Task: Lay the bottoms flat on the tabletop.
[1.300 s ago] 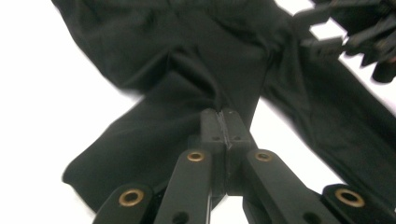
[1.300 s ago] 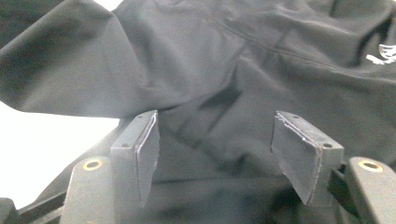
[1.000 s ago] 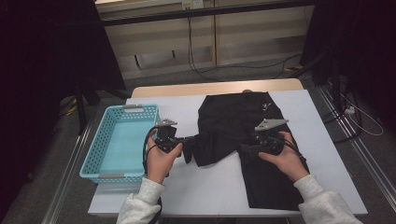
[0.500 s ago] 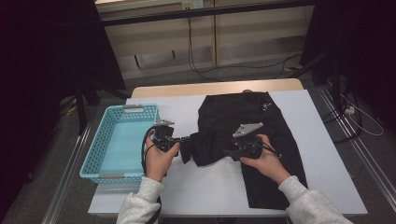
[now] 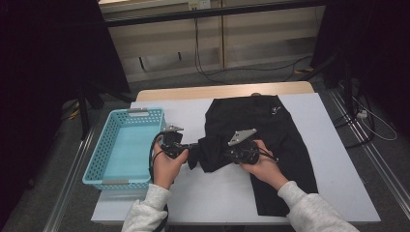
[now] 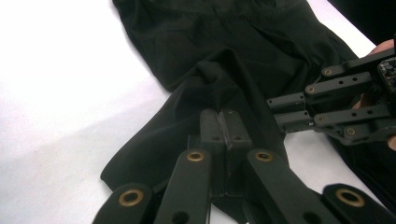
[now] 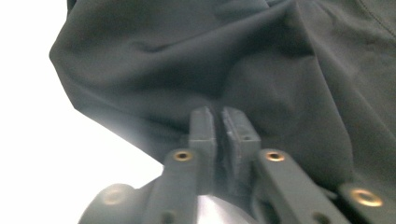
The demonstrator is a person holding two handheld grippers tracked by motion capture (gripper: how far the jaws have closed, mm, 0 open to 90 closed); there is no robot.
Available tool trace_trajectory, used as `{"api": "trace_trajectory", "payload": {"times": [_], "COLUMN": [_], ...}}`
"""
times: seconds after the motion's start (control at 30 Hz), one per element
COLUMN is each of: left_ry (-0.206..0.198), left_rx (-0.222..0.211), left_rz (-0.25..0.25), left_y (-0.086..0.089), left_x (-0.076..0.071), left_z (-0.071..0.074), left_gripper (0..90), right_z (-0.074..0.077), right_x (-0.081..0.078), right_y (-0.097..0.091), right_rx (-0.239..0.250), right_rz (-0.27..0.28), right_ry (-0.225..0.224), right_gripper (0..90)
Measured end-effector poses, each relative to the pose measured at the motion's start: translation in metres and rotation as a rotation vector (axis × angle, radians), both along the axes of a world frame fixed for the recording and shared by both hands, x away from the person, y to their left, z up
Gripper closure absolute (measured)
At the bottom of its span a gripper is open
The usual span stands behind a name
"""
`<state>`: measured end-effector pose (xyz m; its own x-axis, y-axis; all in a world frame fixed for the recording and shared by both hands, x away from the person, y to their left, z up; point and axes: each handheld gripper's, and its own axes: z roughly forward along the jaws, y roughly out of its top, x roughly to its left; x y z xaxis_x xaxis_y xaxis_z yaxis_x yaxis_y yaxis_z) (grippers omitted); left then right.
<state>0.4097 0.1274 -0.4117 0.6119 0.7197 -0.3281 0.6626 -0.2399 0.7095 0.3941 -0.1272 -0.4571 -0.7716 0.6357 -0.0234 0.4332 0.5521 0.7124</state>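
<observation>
Black garment [image 5: 270, 140] lies spread on the white table [image 5: 338, 159], its upper part toward the far edge and one long leg running down to the near edge on the person's right. The other leg is folded across toward the middle, bunched into a dark wad between the two hands.

Left gripper [image 5: 186, 146], held in the left hand [image 5: 167, 162]: jaws fully together. In the left gripper view [image 6: 226, 128] the two pads meet on a ridge of the black cloth, so the fabric is pinched at the folded leg's end.

Right gripper [image 5: 229, 151], in the right hand [image 5: 263, 164], sits on the wad just beside the left one. Its jaws have just been closing; in the right gripper view [image 7: 225, 128] the pads stand almost together against a fold of the cloth. The picture is soft there, but cloth appears caught between them (the gap is a thin slit, dark like the fabric).

The right gripper also appears in the left gripper view, at the right edge, its linkage bars lying over the garment.

Blue basket [image 5: 99, 164] sits on the table's left side, well apart from the garment body, just beside the left hand. Grey sleeves [image 5: 145, 212] come in from the bottom.
</observation>
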Motion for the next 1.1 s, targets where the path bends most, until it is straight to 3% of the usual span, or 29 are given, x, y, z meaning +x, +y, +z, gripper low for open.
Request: {"api": "trace_trajectory", "payload": {"times": [0.13, 0.4, 0.5, 0.7, 0.8, 0.87, 0.93, 1.0, 1.1], "left_ry": [-0.007, -0.055, -0.061, -0.055, -0.053, -0.063, -0.055, -0.03, -0.038], "left_rx": [-0.011, -0.042, -0.05, -0.05, -0.038, 0.0, 0.007, 0.031, 0.044], "left_rz": [0.003, -0.003, -0.002, 0.007, 0.001, 0.005, 0.013, 0.008, 0.0], "left_y": [0.001, 0.005, 0.006, 0.003, -0.002, -0.004, -0.005, -0.006, -0.009], "left_x": [-0.001, -0.004, -0.004, 0.001, 0.004, 0.006, 0.008, 0.008, 0.007], "left_z": [0.004, 0.024, 0.027, 0.014, 0.004, -0.001, -0.007, -0.01, -0.01], "left_gripper": [90.0, 90.0, 90.0, 90.0, 89.9, 87.9, 78.5, 65.6, 51.2], "right_z": [0.004, 0.037, 0.046, 0.06, 0.057, 0.053, 0.047, 0.04, 0.032], "right_x": [0.0, -0.007, -0.008, -0.006, -0.002, 0.0, 0.004, 0.009, 0.013], "right_y": [-0.006, -0.036, -0.047, -0.076, -0.081, -0.08, -0.079, -0.077, -0.073], "right_rx": [0.007, 0.097, 0.106, 0.205, 0.21, 0.209, 0.185, 0.174, 0.139], "right_rz": [0.003, -0.01, -0.019, -0.089, -0.143, -0.179, -0.205, -0.217, -0.226], "right_ry": [0.019, 0.01, -0.003, -0.025, -0.04, -0.055, -0.07, -0.053, -0.04], "right_gripper": [90.0, 90.0, 90.0, 90.0, 90.0, 90.0, 90.0, 90.0, 90.0]}}
